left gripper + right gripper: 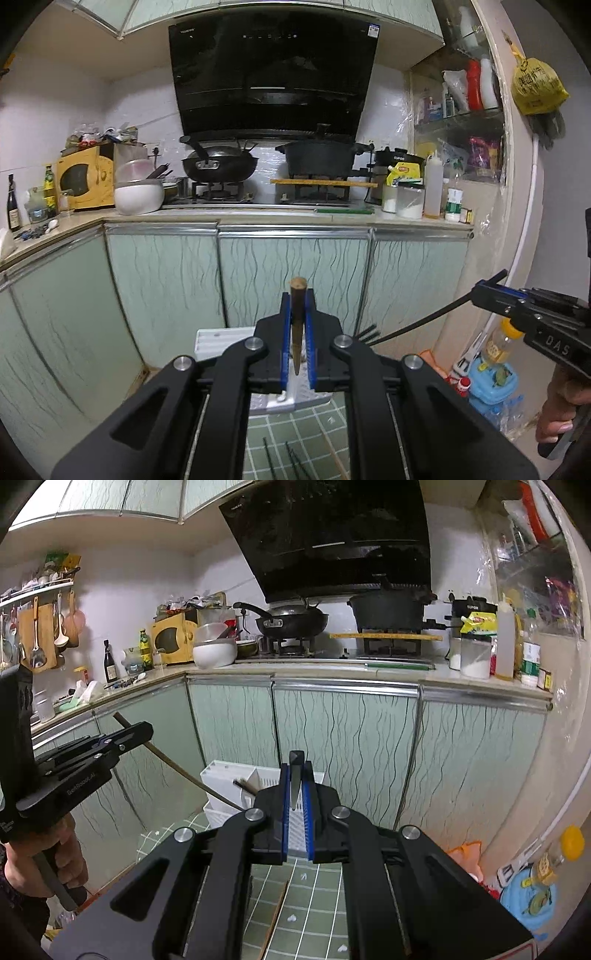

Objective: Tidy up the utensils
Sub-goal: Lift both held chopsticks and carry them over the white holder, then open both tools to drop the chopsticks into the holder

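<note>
While the left gripper (pixel 297 295) clamped a brown chopstick (pixel 296 325) upright, the right gripper (pixel 296 771) pinched a black chopstick (pixel 295 779), its length slanting down-left.

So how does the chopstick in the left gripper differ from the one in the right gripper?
The left gripper holds a brown, wooden-looking chopstick with a round, flat-cut end. The right gripper holds a black chopstick with a squarer end. Seen from the opposite camera, both look bowed, probably lens distortion. Both are clamped between shut blue pads, raised above the white utensil holder.
</note>
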`<state>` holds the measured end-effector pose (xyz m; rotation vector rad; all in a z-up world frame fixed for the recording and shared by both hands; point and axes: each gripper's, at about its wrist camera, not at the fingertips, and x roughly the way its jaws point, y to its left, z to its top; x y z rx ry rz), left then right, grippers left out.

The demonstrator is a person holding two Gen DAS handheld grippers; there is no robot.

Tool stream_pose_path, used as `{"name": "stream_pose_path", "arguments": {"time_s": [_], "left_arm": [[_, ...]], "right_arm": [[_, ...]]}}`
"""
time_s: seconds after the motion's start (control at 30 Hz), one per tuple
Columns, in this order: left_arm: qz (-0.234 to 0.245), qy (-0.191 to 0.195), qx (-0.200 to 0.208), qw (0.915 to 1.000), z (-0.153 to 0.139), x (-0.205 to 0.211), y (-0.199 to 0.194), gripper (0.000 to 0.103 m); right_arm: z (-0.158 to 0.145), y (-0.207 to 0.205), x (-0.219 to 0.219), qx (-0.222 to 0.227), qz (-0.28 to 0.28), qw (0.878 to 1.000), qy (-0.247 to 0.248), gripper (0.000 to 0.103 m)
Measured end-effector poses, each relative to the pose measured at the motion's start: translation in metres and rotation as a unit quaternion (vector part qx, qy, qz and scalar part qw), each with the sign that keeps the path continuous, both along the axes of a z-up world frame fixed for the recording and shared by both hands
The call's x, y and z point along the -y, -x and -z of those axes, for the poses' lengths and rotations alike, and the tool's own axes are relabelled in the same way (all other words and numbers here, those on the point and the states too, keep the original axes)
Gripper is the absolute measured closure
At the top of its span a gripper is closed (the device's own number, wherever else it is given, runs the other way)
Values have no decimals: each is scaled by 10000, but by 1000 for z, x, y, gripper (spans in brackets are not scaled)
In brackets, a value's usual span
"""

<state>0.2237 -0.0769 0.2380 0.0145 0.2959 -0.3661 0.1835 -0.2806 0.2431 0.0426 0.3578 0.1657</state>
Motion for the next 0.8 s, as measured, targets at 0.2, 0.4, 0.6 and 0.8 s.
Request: {"name": "stream_pose_path", "arguments": {"time_s": [0.2,0.4,0.6,0.8], "left_arm": [[176,-25,-16,9998,-11,19,-28,97],[278,-32,-229,9993,-4,25,-65,97],[374,10,-453,9983,15,25,-98,97],[500,-175,-490,9974,34,34,-122,97]], "right_arm": [[-12,-29,2,-27,6,10000,76,97],[-8,-65,7,-173,-29,9998,111,97],[7,-101,10,-340,-102,9993,138,97],[29,-126,9,-527,-157,9984,121,97]]}}
